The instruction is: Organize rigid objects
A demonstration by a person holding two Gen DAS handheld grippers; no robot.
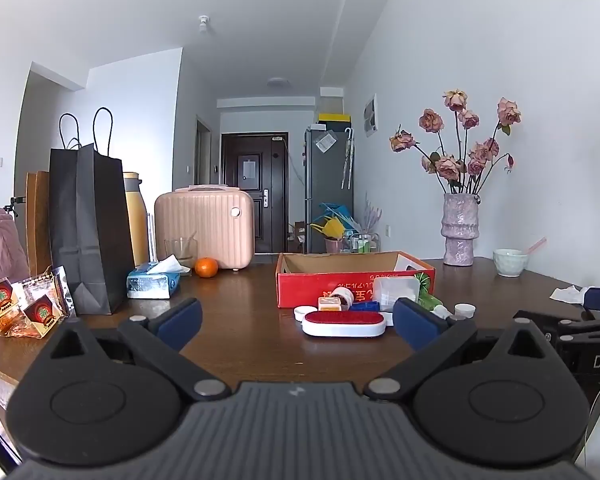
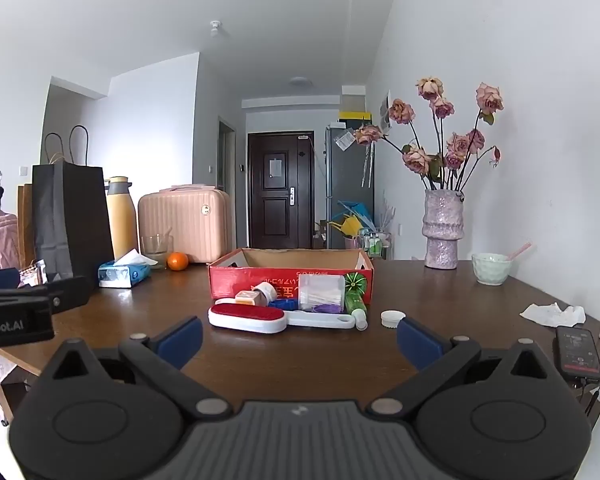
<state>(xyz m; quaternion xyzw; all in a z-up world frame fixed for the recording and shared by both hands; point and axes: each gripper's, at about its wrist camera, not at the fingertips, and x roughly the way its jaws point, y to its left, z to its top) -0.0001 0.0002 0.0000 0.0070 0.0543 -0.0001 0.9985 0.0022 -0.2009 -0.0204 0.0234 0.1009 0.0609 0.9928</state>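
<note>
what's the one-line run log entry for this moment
phase: pre-grasp | left gripper: open, empty | right gripper: open, empty | red box: looks empty | lint brush: on table, before box, untouched

Both tongs [image 1: 297,322] [image 2: 300,338]: blk plastic, blue pads [image 1: 179,320], silver pivot screws.

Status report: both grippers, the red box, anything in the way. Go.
Left gripper open, empty. Right gripper open, empty. Red box open-topped; lint brush and small items on table in front. Path to brush unobstructed.
</note>
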